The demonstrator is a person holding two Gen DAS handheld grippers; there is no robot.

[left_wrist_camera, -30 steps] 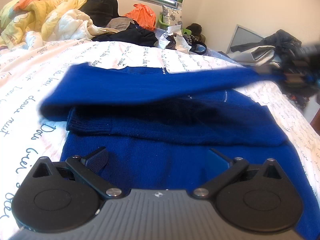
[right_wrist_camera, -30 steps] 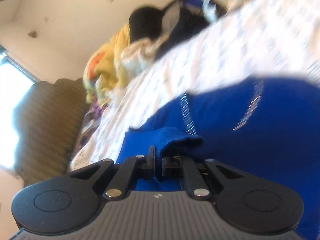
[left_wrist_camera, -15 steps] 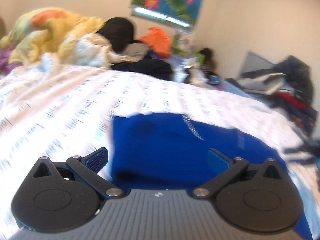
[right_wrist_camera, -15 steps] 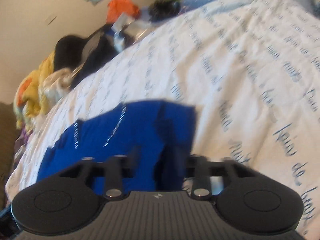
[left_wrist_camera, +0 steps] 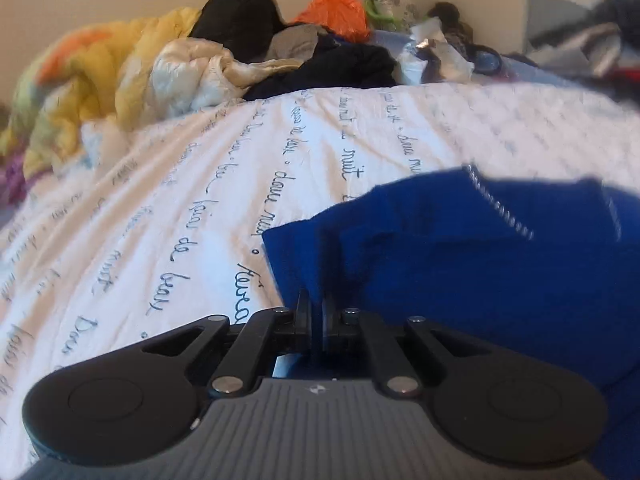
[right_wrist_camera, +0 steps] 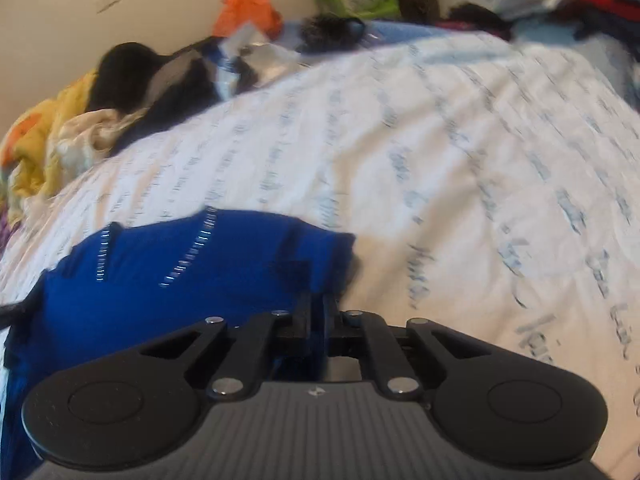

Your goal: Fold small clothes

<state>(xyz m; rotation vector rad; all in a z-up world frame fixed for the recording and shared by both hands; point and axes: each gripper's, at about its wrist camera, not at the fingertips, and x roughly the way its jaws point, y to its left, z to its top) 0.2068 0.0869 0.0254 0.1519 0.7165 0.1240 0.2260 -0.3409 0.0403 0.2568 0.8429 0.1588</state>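
Now the blue knit garment (left_wrist_camera: 460, 264) lies on the white bedspread (left_wrist_camera: 180, 208) printed with handwriting, toward the near edge of the bed, its upper layer crossed by lines of white stitching (left_wrist_camera: 500, 208). In the left wrist view its left edge runs straight into the left gripper (left_wrist_camera: 316, 312); the jaws have just been closing and now stand nearly together with the blue cloth pinched between the pads. From there the garment spreads to the right of the fingers, while bare bedspread lies to their left. In the right wrist view the same garment (right_wrist_camera: 168, 280) spreads to the left of the fingers, and its right edge enters the right gripper (right_wrist_camera: 318, 312), whose jaws have likewise just been closing and are now clamped on a fold of the cloth; bare bedspread (right_wrist_camera: 460, 184) lies to their right. Along the far edge of the bed sits a heap: a yellow and orange quilt (left_wrist_camera: 92, 80), a cream cloth (left_wrist_camera: 192, 76), dark clothes (left_wrist_camera: 332, 68) and an orange bag (left_wrist_camera: 336, 12) against the wall.
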